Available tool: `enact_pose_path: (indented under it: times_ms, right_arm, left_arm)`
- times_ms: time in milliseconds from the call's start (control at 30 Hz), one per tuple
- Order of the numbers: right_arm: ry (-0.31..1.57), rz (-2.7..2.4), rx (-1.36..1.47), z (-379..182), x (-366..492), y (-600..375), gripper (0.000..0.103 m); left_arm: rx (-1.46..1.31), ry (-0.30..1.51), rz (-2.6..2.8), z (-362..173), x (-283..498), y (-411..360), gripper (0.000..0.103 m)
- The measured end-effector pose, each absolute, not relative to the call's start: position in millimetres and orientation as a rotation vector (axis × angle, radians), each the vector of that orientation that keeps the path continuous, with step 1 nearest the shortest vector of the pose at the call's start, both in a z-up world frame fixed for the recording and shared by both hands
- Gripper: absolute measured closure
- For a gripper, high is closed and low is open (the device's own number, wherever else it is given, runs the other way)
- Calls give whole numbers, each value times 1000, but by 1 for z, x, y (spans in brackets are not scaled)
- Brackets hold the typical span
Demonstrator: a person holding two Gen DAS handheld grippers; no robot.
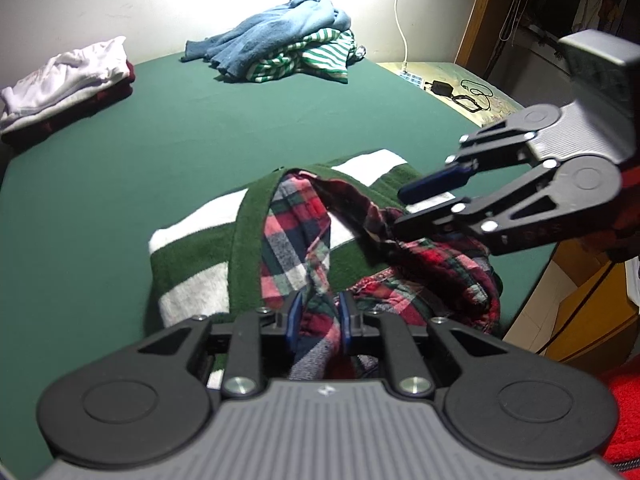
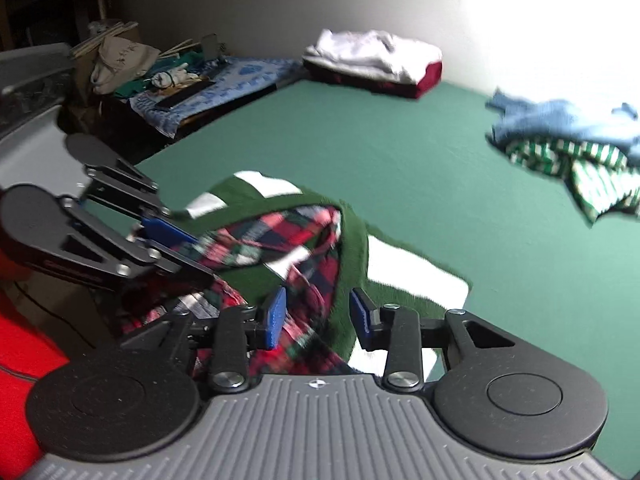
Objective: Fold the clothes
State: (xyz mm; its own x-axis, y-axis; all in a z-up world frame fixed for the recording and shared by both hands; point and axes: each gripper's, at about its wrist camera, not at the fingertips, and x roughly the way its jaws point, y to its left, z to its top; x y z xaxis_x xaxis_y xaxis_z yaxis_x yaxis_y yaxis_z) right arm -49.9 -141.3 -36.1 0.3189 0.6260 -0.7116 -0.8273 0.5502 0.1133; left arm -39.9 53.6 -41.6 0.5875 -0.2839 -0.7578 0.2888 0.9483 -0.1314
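**Two grippers, one plaid shirt, and only one of them has a grip**

Left gripper (image 1: 319, 312) is clamped on a bunch of the plaid shirt (image 1: 296, 240), blue pads squeezed tight on the cloth. Right gripper (image 2: 318, 318) has its jaws apart; shirt fabric runs between the pads but they aren't pressing on it, so it's holding nothing.

My take on doing this step well: keep the left pinch firm as the anchor, then have the right one bite a clean single edge (collar or hem, not a wad) before pulling sideways to spread the shirt flat. Grab a lump and the fold probably comes out crooked.

The shirt itself is red, navy, green and white check, flannel-looking, floppy and badly crumpled. It's heaped on top of a green-and-white striped sweater (image 1: 192, 264), which lies on the green bed sheet (image 1: 200, 128). Far beyond the sweater sit a folded white-and-maroon stack (image 1: 64, 88) and an unfolded blue and striped pile (image 1: 280, 40).
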Motion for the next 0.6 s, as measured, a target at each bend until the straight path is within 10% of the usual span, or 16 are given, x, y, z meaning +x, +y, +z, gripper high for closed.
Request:
enact_pose_path:
  times_ms: [233,600]
  right_arm:
    - [815,1009,-247,-34,-54,-143,96]
    - [764,1070,-395,-17,-89,-108,98]
  left_arm:
    - [8,869,-361,-38,-40,54,90]
    - [-46,833,-360,-20,-44,70,92]
